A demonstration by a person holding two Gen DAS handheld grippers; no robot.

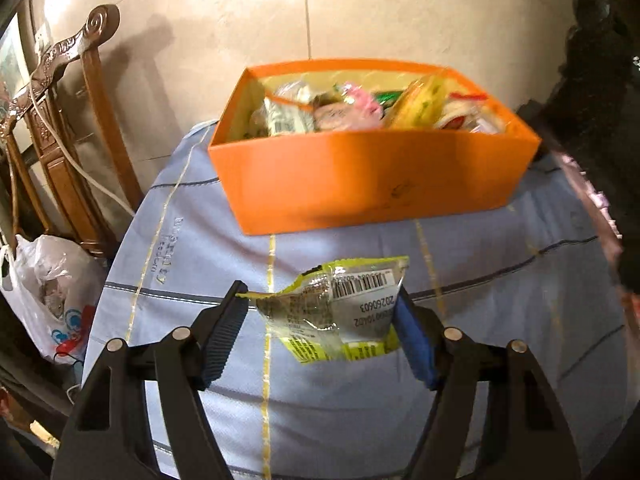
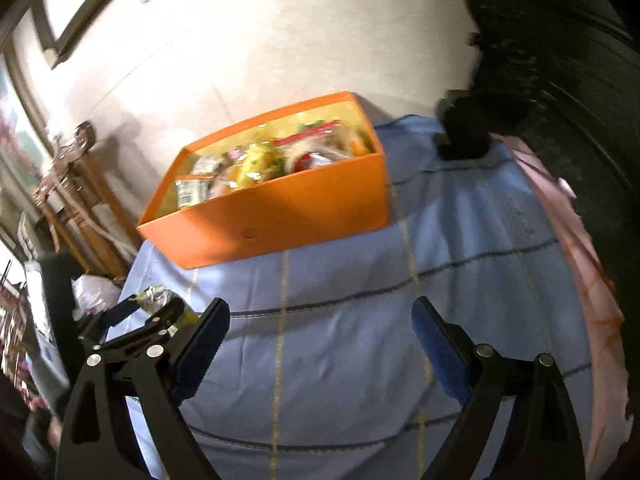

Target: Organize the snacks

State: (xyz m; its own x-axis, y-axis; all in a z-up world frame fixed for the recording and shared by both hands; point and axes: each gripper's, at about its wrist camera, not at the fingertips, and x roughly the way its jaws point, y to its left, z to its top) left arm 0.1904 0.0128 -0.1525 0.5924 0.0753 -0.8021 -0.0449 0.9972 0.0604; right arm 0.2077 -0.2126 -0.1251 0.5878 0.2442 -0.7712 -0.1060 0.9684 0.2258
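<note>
The open rectangular orange cardboard box point(image 1: 372, 176) stands at the far end of the pale blue striped cloth point(image 1: 360, 400) covering the table. The box is packed close to its rim with assorted wrapped snacks point(image 1: 360, 110): white, pink, yellow and red packets lie mixed, with no dividers visible. Its near wall is plain orange.

The left gripper point(image 1: 320, 308) is clamped on a flat yellow-green and silver snack packet point(image 1: 340, 312) with a barcode label. The blue pads press on the packet's left and right edges, and the packet hangs above the cloth, near of the box. The right gripper point(image 2: 320, 320) stands with its fingers wide apart and nothing between them, over bare cloth.

The cloth between the grippers and the box is unobstructed. The left edge of the cloth drops off toward a carved brown wooden chair point(image 1: 72, 128) and a white plastic bag point(image 1: 44, 292) on the floor. A pink fabric strip point(image 2: 568, 240) borders the right edge. The far side ends at a pale tiled wall point(image 1: 360, 8) directly behind the box.
</note>
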